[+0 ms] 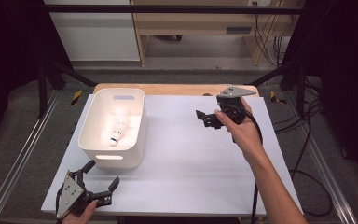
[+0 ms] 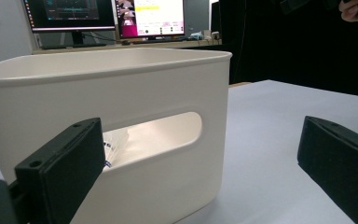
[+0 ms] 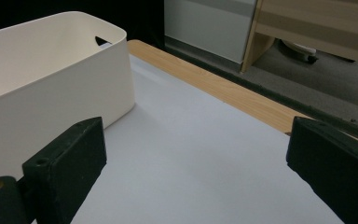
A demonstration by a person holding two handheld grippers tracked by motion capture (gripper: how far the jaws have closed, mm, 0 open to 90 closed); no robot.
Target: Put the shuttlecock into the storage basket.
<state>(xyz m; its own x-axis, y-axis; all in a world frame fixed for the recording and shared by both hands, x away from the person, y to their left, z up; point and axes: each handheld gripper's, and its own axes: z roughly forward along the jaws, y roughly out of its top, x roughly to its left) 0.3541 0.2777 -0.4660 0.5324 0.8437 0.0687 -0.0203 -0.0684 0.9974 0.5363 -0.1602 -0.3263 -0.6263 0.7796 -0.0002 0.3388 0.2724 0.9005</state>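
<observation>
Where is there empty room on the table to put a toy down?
The white sheet is bare from the white plastic bin across to the right hand-held gripper. The bin itself already holds shuttlecocks.

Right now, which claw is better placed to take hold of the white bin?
Left, probably. The left claw sits open just before the white bin's near wall, facing its handle slot. The right claw, also open, hovers farther off across the white table.
</observation>
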